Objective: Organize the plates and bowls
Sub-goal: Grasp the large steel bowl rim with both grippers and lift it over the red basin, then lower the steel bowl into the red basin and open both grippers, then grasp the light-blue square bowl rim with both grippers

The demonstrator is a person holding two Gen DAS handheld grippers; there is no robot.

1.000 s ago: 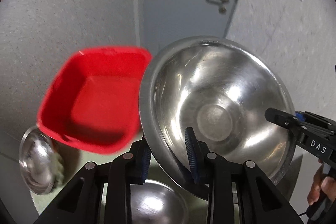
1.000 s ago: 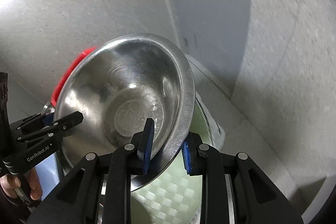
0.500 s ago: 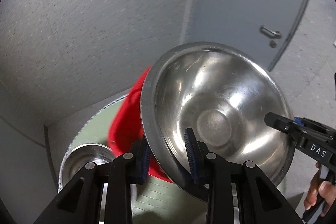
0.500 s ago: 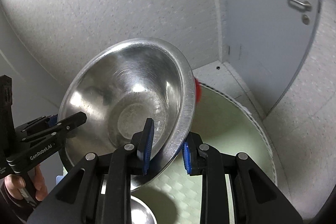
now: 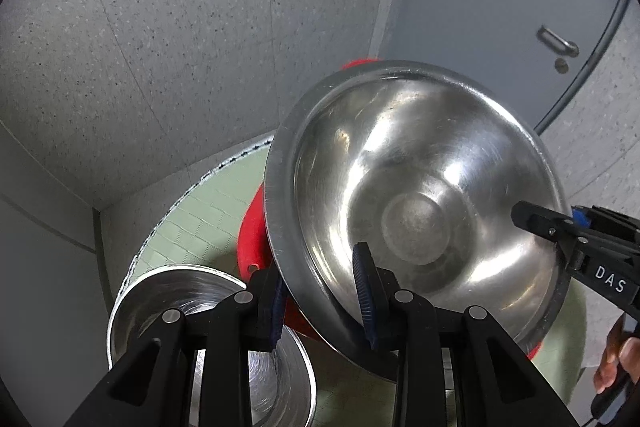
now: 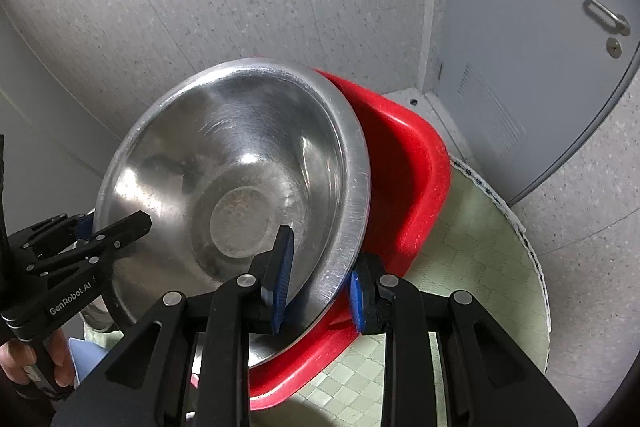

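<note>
Hiding red tub [image 5: 250, 239]: steel bowl [image 5: 416, 211].

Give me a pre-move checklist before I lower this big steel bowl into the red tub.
1. Left gripper clamped on the big steel bowl rim: ok.
2. Right gripper clamped on the opposite rim: ok.
3. Bowl positioned over the red tub: ok, overlapping it.
4. Bowl level: not ok, tilted.
5. Tub floor free beneath the bowl: cannot tell, hidden.
6. Smaller steel bowl clear of the path: ok, off to the left side.
</note>
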